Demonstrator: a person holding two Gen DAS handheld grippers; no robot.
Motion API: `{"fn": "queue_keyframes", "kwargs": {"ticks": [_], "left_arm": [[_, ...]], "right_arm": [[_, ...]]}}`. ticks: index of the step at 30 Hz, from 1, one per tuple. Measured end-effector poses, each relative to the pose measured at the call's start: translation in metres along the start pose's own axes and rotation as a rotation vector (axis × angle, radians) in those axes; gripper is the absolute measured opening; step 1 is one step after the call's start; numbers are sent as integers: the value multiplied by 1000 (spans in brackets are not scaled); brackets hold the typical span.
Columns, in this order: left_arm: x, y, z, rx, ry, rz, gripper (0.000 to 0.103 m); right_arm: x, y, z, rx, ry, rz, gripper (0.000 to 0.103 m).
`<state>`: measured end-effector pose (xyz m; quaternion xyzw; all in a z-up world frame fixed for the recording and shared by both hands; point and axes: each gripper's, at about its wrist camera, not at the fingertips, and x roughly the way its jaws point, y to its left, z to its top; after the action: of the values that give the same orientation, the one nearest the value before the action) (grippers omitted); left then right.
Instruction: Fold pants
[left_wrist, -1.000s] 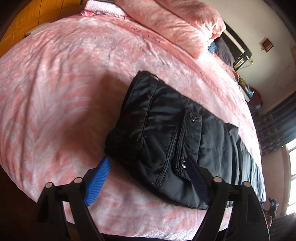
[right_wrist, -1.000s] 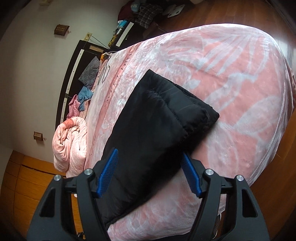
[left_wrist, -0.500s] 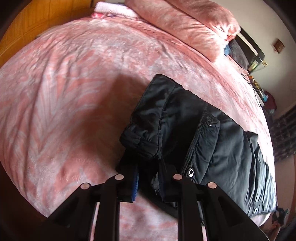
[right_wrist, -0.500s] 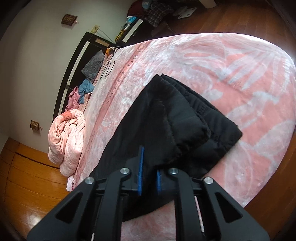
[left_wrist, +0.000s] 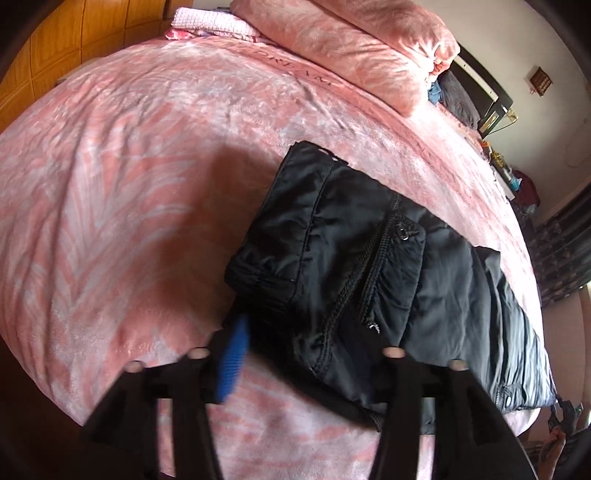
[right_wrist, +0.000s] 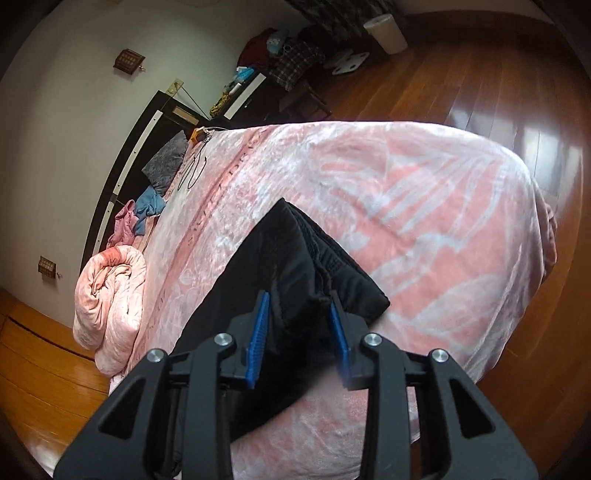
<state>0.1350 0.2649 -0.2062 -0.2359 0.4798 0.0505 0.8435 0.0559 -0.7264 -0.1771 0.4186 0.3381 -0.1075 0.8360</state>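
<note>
Now both grippers stand released: left gripper (left_wrist: 310, 354) over the black pants' (left_wrist: 343, 266) near waistband, right gripper (right_wrist: 300, 332) straddling their cuff end on the pink bed (right_wrist: 424, 206).

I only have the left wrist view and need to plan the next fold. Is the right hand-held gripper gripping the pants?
Observer: No. The right hand-held gripper is open, with its blue pads on either side of a bunched ridge of the black pants.
Operator: Which end is that?
Observer: The end away from the zipper. It lies doubled, one layer on another.
Operator: Is it hanging off the bed?
Observer: No. The pink blanket stretches beyond it before the bed's edge.
</note>
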Motion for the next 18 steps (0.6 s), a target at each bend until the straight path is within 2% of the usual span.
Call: {"fn": "queue_keyframes", "kwargs": {"ticks": [1,3,6,11,13,14,16,17,18], "left_arm": [[0,-1,-1,1,-3,-4,59],[1,-6,-4,10,6,-14,59],[2,-13,-7,26,5,-7,64],[4,-16,-10,32,-9,7,65],[4,-14,-10,21,-22,30,62],[6,-12,-10,17,-25,54,48],[8,-7,-9,-3,-27,85,39],[8,-6,-9,-5,-33,98,32],[8,-5,-9,-2,-34,108,31]], "right_arm": [[-5,3,0,-14,-23,-19,34],[-7,3,1,-12,-29,-15,44],[-11,-3,-1,-9,-42,-30,44],[-21,-24,-19,69,-43,15,44],[-15,-37,-25,132,-9,65,44],[-9,-43,-27,152,7,93,44],[0,-47,-27,163,24,145,43],[6,-48,-26,168,37,163,35],[11,-48,-24,168,43,156,25]]}}
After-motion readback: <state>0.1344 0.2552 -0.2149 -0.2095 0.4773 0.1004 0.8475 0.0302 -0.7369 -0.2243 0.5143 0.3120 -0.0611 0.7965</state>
